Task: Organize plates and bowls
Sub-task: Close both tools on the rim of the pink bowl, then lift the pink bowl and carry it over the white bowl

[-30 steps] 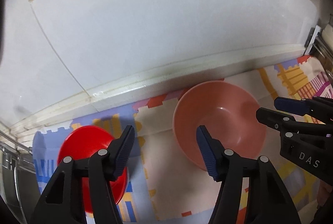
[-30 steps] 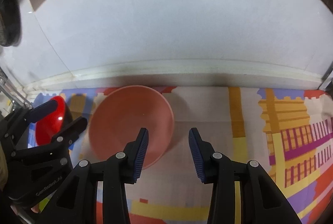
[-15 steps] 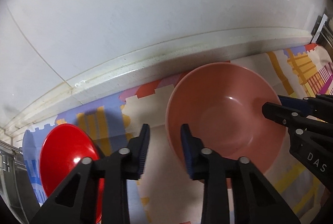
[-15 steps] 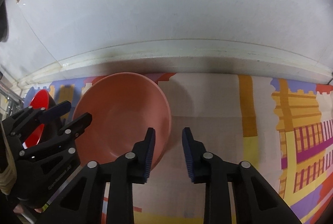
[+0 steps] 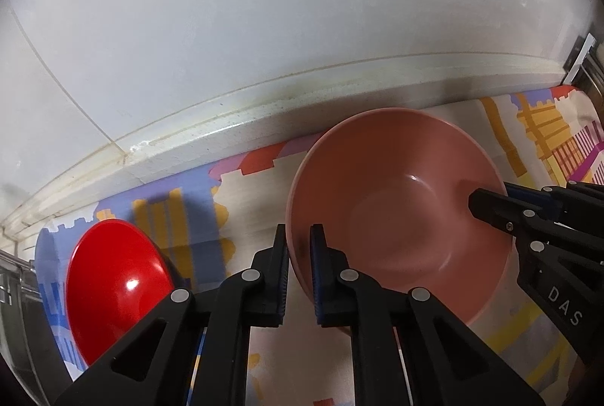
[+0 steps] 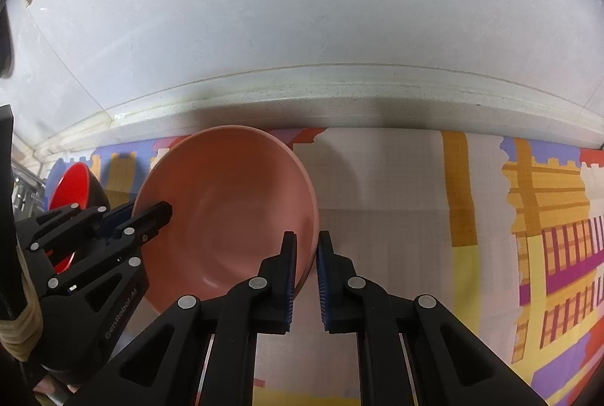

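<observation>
A pale tiled wall [image 6: 302, 9] rises behind a speckled ledge [image 6: 339, 96] and a colourful patterned mat [image 6: 528, 217].

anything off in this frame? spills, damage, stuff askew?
No spills or damage visible. The pink bowl is pinched at opposite rims, left gripper on one side and right gripper on the other. The red bowl beside it sits on the patterned mat; whether it is tilted is hard to tell through the fisheye.
</observation>
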`<action>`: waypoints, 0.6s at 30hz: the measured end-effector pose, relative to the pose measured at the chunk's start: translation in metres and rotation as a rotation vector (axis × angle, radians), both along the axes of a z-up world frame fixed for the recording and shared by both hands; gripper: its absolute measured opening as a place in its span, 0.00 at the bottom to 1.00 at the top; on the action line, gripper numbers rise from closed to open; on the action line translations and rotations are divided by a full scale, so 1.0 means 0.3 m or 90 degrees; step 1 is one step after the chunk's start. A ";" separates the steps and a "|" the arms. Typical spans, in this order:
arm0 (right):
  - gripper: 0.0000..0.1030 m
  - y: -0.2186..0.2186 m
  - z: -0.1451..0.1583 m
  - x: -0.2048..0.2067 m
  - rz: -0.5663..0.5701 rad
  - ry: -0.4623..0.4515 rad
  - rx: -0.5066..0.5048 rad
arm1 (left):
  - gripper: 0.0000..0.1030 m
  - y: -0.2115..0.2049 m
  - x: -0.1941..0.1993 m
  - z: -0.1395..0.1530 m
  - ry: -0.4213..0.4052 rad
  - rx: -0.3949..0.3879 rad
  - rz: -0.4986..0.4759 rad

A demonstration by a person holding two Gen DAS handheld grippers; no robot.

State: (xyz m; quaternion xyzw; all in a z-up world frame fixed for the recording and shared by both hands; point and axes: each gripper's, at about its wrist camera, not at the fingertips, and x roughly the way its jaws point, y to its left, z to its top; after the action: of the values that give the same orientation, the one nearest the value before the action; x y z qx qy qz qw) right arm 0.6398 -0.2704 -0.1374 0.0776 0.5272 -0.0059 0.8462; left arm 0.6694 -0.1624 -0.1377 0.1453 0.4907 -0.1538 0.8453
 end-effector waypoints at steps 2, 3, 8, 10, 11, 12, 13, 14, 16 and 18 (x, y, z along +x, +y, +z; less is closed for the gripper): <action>0.11 0.004 0.010 -0.006 0.001 -0.005 -0.001 | 0.12 0.002 -0.009 0.015 -0.003 -0.002 0.001; 0.11 0.004 0.018 -0.011 0.001 -0.006 -0.001 | 0.12 0.009 -0.012 0.023 -0.004 -0.005 0.001; 0.11 0.002 0.065 -0.040 -0.003 -0.017 0.002 | 0.12 0.017 -0.045 0.076 -0.008 -0.024 0.004; 0.11 0.003 0.086 -0.059 -0.005 -0.019 0.004 | 0.12 0.021 -0.065 0.097 -0.013 -0.030 0.003; 0.11 0.001 0.092 -0.063 -0.005 -0.020 0.004 | 0.12 0.026 -0.082 0.112 -0.017 -0.037 0.002; 0.11 0.002 0.101 -0.073 -0.007 -0.023 0.006 | 0.12 0.028 -0.096 0.124 -0.020 -0.041 0.001; 0.11 0.005 0.110 -0.087 -0.008 -0.025 0.007 | 0.12 0.033 -0.110 0.137 -0.023 -0.045 0.001; 0.11 0.007 0.120 -0.103 -0.011 -0.027 0.009 | 0.12 0.029 -0.135 0.159 -0.027 -0.051 -0.001; 0.11 0.012 0.139 -0.129 -0.014 -0.032 0.011 | 0.12 0.031 -0.167 0.183 -0.031 -0.061 -0.003; 0.11 0.014 0.159 -0.161 -0.016 -0.037 0.010 | 0.12 0.033 -0.202 0.210 -0.037 -0.070 -0.006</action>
State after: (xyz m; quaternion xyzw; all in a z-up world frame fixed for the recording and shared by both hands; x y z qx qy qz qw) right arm 0.5915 -0.2660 -0.0898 0.0910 0.5015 -0.0104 0.8603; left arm 0.6088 -0.1525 -0.0747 0.1053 0.4560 -0.1805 0.8651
